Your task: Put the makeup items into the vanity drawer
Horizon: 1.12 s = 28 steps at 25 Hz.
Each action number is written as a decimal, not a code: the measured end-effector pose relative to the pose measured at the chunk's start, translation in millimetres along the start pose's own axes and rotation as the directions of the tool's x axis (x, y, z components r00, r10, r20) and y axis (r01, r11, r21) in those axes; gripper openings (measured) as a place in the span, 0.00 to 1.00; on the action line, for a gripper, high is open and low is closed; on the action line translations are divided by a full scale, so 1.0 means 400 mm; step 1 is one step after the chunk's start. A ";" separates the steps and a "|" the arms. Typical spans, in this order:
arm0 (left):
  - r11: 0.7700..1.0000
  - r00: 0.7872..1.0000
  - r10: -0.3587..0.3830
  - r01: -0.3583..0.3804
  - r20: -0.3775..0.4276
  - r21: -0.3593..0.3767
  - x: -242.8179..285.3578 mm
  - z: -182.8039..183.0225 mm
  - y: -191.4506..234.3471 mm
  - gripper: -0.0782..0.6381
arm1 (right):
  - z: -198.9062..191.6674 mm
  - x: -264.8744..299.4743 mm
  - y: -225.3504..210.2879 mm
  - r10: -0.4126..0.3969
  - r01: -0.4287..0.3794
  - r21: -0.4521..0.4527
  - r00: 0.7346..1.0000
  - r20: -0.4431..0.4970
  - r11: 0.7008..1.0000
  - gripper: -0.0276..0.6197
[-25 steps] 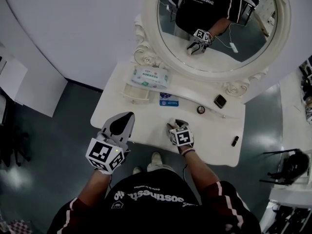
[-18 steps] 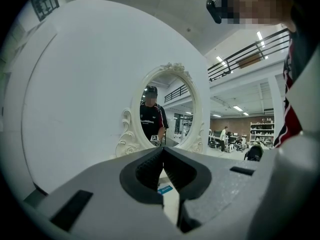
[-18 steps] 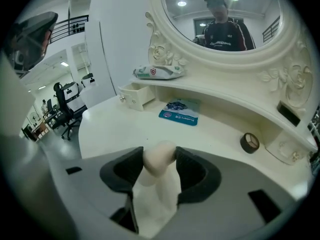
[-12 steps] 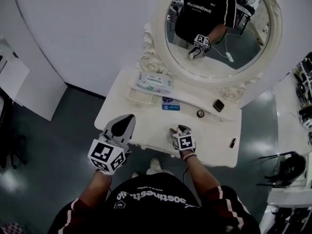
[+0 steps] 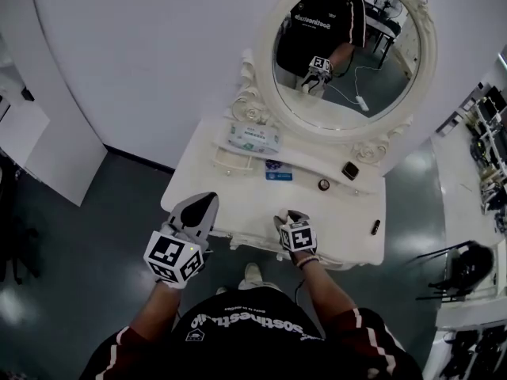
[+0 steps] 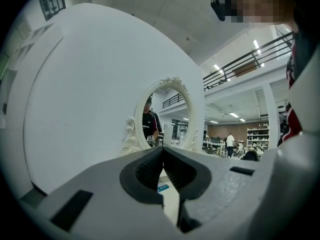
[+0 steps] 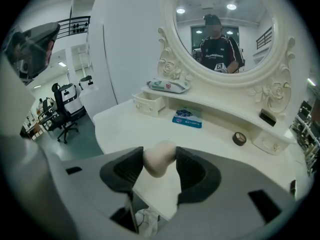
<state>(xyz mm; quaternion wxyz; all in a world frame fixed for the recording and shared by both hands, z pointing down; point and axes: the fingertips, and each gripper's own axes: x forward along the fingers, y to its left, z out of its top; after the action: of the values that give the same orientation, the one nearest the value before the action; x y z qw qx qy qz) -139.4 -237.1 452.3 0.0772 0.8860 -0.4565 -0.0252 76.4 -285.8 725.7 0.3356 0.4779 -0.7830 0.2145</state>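
The right tongs (image 7: 159,160) are clamped on a beige, egg-shaped sponge (image 7: 159,163), held just above the front edge of the white worktop (image 5: 238,204). The left tongs (image 6: 163,160) are closed together with nothing between them, and sit over the worktop's left front corner. Farther back lie a blue packet (image 5: 278,171), a round compact (image 5: 323,184) and a small dark tube (image 5: 375,227). A wipes pack (image 5: 253,138) lies on the shelf above a small drawer (image 7: 149,103), under the oval mirror (image 5: 348,54).
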 end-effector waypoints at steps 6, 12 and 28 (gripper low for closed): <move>1.000 1.000 -0.006 0.006 0.017 -0.009 -0.073 0.004 0.001 0.12 | -0.001 -0.046 0.070 -0.004 0.004 -0.006 1.000 0.025 1.000 0.37; 1.000 1.000 0.009 -0.008 0.029 -0.028 -0.101 0.006 0.016 0.12 | 0.032 -0.076 0.112 0.004 -0.003 -0.016 0.998 0.055 1.000 0.37; 0.995 0.995 0.095 -0.095 0.037 -0.003 0.006 0.039 0.108 0.12 | 0.234 0.010 0.074 0.081 -0.071 -0.070 0.985 0.151 0.995 0.37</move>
<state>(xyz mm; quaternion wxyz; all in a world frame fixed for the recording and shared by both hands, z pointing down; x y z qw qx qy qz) -174.7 -265.5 444.0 0.0706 0.8626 -0.4995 -0.0381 18.9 -336.2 664.3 0.2812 0.4517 -0.8306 0.1643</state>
